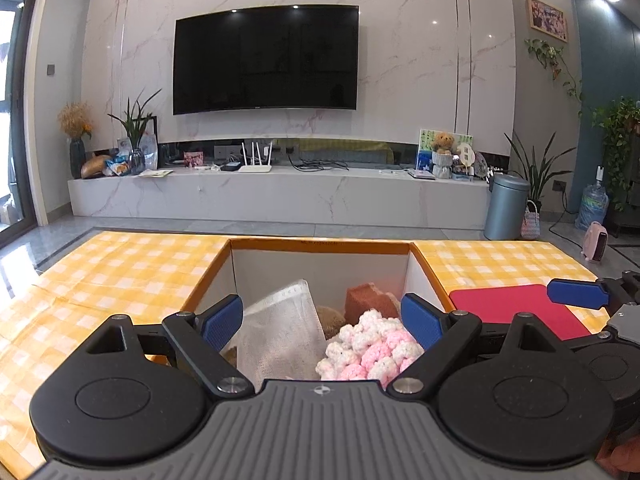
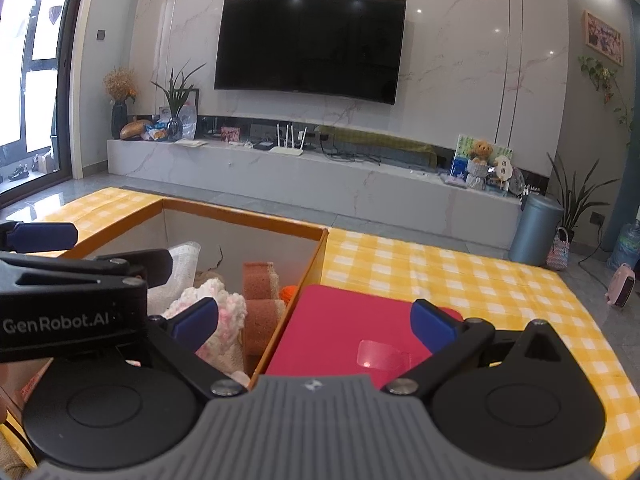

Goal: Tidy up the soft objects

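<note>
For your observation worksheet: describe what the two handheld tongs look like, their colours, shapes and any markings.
Both the left tongs and the right tongs have a ribbed grey body, black linkage arms on round black discs with silver screws, and blue textured pads. White "GenRobot.AI" lettering marks the left one's side. No cables or sleeves show.

pink-white crochet piece point(image 1: 368, 344), mesh bag point(image 1: 280, 328), brown sponge point(image 1: 366, 300) — perhaps — heaped in box point(image 1: 320, 243)

The left tool point(image 1: 322, 318) covers the near part of the box point(image 1: 320, 242), so the lower ends of the mesh bag point(image 1: 280, 332) and the pink-and-white knitted piece point(image 1: 368, 346) are hidden. A brown thing point(image 1: 330, 318) behind them is too covered to name. In the right view, the red mat point(image 2: 340, 320) runs under the right tool point(image 2: 316, 322), and an orange thing point(image 2: 289, 293) barely shows.
</note>
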Demonstrator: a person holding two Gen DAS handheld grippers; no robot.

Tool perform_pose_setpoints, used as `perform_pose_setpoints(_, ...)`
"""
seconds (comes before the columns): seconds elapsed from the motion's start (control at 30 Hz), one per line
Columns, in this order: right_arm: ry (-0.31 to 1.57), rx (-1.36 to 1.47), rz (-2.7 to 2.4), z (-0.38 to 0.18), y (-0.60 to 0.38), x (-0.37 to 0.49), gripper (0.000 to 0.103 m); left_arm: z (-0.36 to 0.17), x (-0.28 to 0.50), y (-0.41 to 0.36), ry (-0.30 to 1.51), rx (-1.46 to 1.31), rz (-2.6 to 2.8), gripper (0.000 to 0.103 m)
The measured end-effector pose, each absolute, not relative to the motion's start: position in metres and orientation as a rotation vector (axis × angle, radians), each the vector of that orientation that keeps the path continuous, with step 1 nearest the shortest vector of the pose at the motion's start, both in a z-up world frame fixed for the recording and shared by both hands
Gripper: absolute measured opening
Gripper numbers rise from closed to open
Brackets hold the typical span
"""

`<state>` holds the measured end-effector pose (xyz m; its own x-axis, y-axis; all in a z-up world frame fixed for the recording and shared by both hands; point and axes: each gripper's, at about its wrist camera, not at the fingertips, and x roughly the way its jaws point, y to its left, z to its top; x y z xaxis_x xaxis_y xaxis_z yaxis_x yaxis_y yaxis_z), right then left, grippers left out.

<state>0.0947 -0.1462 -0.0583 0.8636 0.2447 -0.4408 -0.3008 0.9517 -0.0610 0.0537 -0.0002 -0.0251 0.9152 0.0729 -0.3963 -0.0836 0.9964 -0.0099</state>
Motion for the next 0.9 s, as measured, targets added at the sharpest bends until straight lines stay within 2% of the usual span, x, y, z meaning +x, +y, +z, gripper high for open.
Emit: perform_pose_setpoints(0.9, 0.459, -0.137, 0.298, -0.0627, -0.1468, 0.0975, 0.1, -0.0262, 0.0549, -0.0011, 0.404, -0.023, 0.083, 0.103)
